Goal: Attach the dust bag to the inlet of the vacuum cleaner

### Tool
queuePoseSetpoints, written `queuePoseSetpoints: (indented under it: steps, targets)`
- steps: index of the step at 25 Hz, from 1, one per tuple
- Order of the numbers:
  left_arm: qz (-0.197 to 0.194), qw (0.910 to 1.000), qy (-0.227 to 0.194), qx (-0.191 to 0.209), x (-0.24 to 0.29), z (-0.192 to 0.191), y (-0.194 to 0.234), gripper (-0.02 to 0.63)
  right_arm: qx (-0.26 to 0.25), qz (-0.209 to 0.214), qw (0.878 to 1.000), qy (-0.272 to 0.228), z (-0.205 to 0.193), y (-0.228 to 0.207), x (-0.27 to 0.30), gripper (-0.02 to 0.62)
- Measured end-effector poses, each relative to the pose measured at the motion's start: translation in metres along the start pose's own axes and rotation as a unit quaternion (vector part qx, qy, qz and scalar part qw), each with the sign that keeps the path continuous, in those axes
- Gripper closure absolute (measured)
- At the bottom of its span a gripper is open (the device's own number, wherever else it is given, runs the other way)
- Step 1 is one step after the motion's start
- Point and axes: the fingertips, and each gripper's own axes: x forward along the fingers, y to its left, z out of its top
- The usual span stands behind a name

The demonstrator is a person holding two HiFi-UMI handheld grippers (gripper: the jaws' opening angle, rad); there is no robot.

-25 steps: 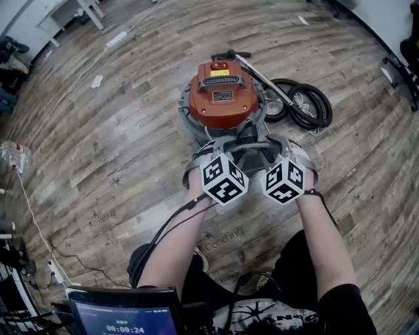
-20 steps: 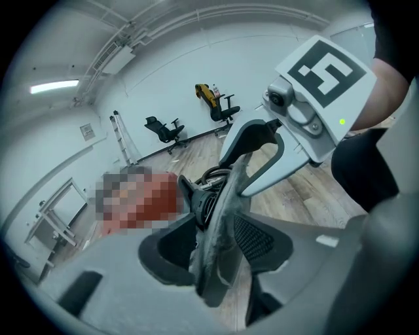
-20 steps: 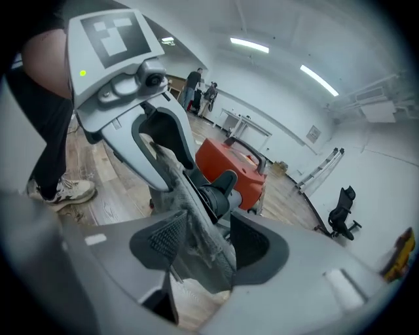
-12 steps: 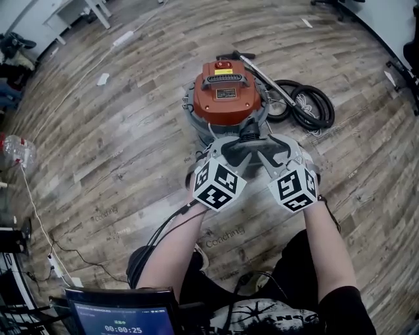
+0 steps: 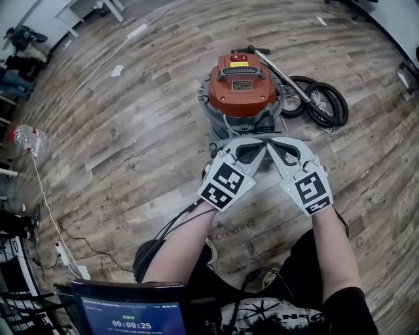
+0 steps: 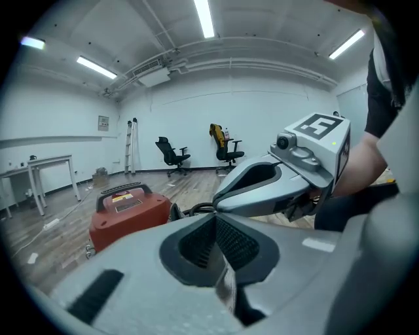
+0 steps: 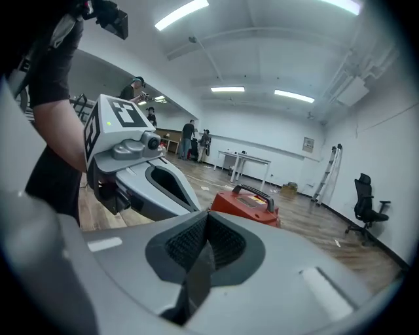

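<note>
While the two grey claws hang tip to tip over the floor, the canister vacuum cleaner with the red lid and grey drum [image 5: 241, 85] stands upright just beyond them, a black carry handle on top. The lid sits on the drum, so I cannot see what is inside. My left gripper [image 6: 216, 226] has just been closing, and its ribbed pads now meet with nothing between them. My right gripper [image 7: 206, 226] has closed the same way and is likewise pressed together on nothing. A coiled black hose [image 5: 339, 110] with a metal wand [image 5: 278, 70] lies just right of the vacuum. A clear plastic bottle [image 5: 27, 139] lies well off to the left, too small for me to judge its contents. Everything rests on a grey-brown wood-plank floor [image 5: 131, 144], with black cables [image 5: 175, 221] trailing across it near a laptop screen [image 5: 127, 309]. The room is white-walled and lit by ceiling strip lights [image 6: 206, 19]. Black office chairs [image 6: 171, 152], a ladder [image 6: 134, 147] and white tables [image 6: 49, 160] stand along the walls.
</note>
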Motion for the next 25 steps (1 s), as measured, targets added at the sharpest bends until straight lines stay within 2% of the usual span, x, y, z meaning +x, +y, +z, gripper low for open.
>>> queuePoseSetpoints:
  steps: [7, 10, 14, 18, 20, 22, 25]
  targets:
    - [0.006, 0.9997, -0.010, -0.023, -0.013, -0.008, 0.013, 0.604, 0.024, 0.002, 1.000, -0.020, 0.002, 0.003, 0.005, 0.589]
    - [0.007, 0.9993, -0.021, -0.031, -0.023, -0.012, 0.015, 0.604, 0.020, 0.005, 0.998, -0.051, 0.009, 0.005, 0.008, 0.589]
    - [0.011, 0.9985, -0.050, -0.018, -0.033, -0.011, 0.022, 0.604, 0.021, -0.013, 0.996, -0.089, 0.012, 0.000, 0.010, 0.589]
    - [0.008, 0.9988, -0.047, -0.007, -0.036, -0.016, 0.038, 0.604, 0.039, -0.035, 0.994, -0.095, 0.015, -0.009, 0.013, 0.589]
    - [0.006, 0.9988, -0.049, -0.001, -0.044, -0.005, 0.045, 0.604, 0.053, -0.038, 0.993, -0.094, 0.030, -0.015, 0.007, 0.589]
    - [0.012, 0.9983, -0.057, 0.001, -0.061, 0.020, 0.053, 0.604, 0.071, -0.023, 0.993, -0.088, 0.051, -0.017, 0.000, 0.589]
    - [0.002, 0.9975, -0.068, -0.020, -0.090, 0.066, 0.050, 0.604, 0.097, 0.003, 0.994, -0.041, 0.082, -0.016, -0.016, 0.589]
